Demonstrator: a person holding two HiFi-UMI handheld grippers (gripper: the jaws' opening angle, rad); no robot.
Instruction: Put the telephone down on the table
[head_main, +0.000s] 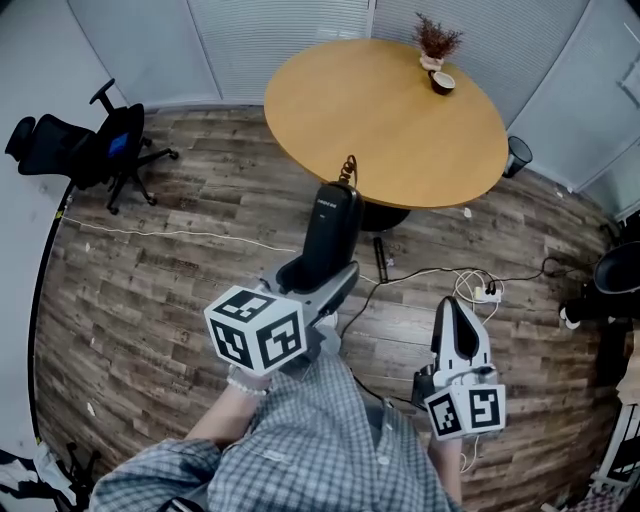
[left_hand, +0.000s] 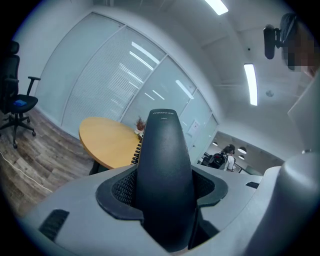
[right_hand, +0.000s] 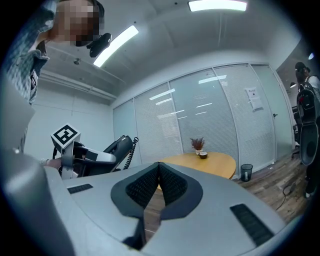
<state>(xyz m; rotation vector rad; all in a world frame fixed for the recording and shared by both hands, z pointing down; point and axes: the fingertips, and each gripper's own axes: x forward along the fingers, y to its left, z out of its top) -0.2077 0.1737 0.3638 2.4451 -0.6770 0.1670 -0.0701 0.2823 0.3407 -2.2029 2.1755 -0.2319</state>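
A black telephone handset (head_main: 332, 224) with a coiled cord (head_main: 349, 167) is clamped in my left gripper (head_main: 318, 277), held in the air short of the round wooden table (head_main: 400, 130). From the left gripper view the handset (left_hand: 163, 170) stands up between the dark pads, and the table (left_hand: 107, 140) lies beyond it. My right gripper (head_main: 456, 318) is shut with nothing in it, lower right, over the floor. The right gripper view shows its pads (right_hand: 172, 186) pressed together, the left gripper with the handset (right_hand: 118, 147) at left, and the table (right_hand: 204, 162) ahead.
A small dried plant (head_main: 436, 42) and a dark bowl (head_main: 442, 82) stand at the table's far edge. A black office chair (head_main: 95, 146) is at left, a bin (head_main: 518, 155) right of the table. Cables and a power strip (head_main: 483, 292) lie on the wooden floor.
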